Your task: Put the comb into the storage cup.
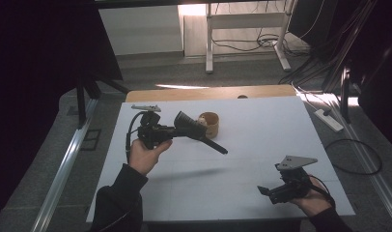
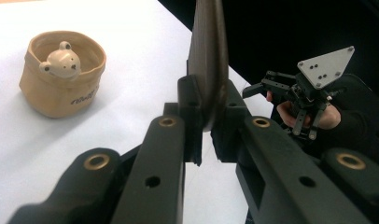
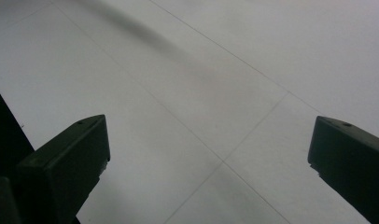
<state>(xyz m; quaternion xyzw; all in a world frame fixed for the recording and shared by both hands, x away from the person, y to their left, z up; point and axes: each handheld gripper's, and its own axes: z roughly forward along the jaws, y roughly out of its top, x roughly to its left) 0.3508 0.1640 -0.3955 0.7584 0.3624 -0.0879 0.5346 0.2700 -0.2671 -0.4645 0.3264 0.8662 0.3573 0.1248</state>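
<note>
- the left hand-held gripper (image 1: pixel 184 126) is clenched on a dark flat tool (image 1: pixel 203 137), held above the counter (image 1: pixel 261 125).
- the right hand-held gripper (image 1: pixel 265 191) is released, nothing between its jaws.
- a beige bear cup (image 1: pixel 209 123) stands near the tool.

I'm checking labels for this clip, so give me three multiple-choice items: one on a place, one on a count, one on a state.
1. Where does the tan pot with the bear figure stand?
A. On the white table, beyond the left hand-held gripper
B. On the floor
C. Between the right hand-held gripper's jaws

2. How many hand-held grippers are in the high view?
A. One
B. Two
C. Three

3. How do the right hand-held gripper's jaws stand?
A. Clamped on the pot
B. Shut on the black tool
C. Wide open over bare table

Answers:
1 A: the pot stands on the table behind the left hand-held gripper.
2 B: one in each hand, the right hand-held gripper nearer the front edge.
3 C: its view shows them far apart; the black tool is in the left one.
</note>
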